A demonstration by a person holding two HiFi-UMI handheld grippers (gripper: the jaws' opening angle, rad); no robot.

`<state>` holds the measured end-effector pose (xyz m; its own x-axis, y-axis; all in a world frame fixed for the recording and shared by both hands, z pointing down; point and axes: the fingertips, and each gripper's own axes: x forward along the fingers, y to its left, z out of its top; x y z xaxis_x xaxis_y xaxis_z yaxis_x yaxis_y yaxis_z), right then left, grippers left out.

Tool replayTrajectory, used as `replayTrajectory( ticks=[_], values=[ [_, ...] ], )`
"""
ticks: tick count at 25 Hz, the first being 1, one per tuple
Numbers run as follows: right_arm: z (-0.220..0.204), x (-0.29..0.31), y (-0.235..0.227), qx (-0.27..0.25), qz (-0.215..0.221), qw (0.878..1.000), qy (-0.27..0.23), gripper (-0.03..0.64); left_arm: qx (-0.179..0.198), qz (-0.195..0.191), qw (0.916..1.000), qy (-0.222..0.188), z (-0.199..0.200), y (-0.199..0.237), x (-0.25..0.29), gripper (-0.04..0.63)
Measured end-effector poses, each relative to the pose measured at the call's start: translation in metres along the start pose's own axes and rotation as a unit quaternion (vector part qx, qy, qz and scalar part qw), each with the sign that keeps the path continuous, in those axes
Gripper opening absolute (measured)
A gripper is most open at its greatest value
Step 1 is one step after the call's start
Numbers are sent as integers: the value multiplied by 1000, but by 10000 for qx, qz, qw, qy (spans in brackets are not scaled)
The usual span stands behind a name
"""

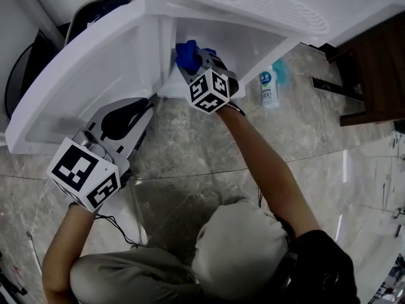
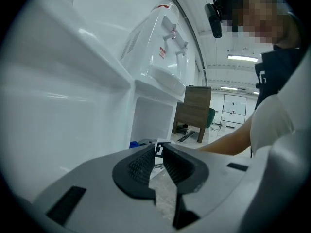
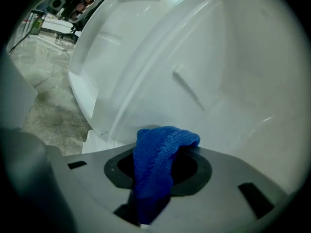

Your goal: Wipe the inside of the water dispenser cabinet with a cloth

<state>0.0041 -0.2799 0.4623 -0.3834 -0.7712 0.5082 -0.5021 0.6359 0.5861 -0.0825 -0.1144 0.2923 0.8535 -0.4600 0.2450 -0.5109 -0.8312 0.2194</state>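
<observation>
Right tool (image 3: 158,171) is clamped on a bunched blue knitted cloth (image 3: 160,144), jaws part-way apart around it, with the cloth's end sticking out past the tips. The inner wall of the white plastic water dispenser cabinet (image 1: 250,40) lies near, at 12 o'clock from the cloth. I judge the wipe needs a push forward. The right tool is nearer. Left tool (image 2: 159,152), jaws together and empty, sits at 8 o'clock in the head view by the open white door (image 1: 76,94). Cloth-to-wall contact: cannot tell. The dispenser's overhanging front hides most of the interior.
</observation>
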Motion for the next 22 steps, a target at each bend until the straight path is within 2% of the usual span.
replayTrajectory(
  ticks=[4, 6, 8, 12, 14, 16, 17, 19, 21, 22],
  values=[
    [-1, -17, -21, 401, -424, 9983, -51, 118, -134, -116, 9998, -32, -3, 4, 12, 58],
    [1, -28, -28, 754, -584, 9952, -214, 118, -75, -195, 9998, -15, -6, 3, 19, 58],
    [4, -44, -29, 1054, -585, 9917, -453, 118, 173, -232, 9996, 27, -12, 1, 27, 58],
    [21, -82, -31, 1703, -251, 9791, -1084, 120, 1016, -185, 9945, 179, -26, 0, 48, 60],
    [31, -106, -34, 2324, -4, 9623, -1414, 120, 1335, -210, 9907, 123, -27, -4, 59, 60],
    [44, -132, -37, 2867, 262, 9416, -1746, 120, 1779, -322, 9835, -41, -23, -13, 70, 67],
    [51, -145, -38, 3058, 383, 9324, -1886, 120, 2073, -410, 9773, -125, -19, -19, 75, 114],
    [64, -169, -44, 3449, 597, 9121, -2136, 120, 2737, -585, 9596, -287, -14, -32, 86, 265],
    [74, -186, -46, 4021, 898, 8815, -2309, 120, 3309, -688, 9403, -412, -14, -42, 94, 335],
    [77, -192, -44, 4316, 1095, 8638, -2358, 120, 3501, -753, 9326, -441, -15, -48, 97, 350]
  ],
)
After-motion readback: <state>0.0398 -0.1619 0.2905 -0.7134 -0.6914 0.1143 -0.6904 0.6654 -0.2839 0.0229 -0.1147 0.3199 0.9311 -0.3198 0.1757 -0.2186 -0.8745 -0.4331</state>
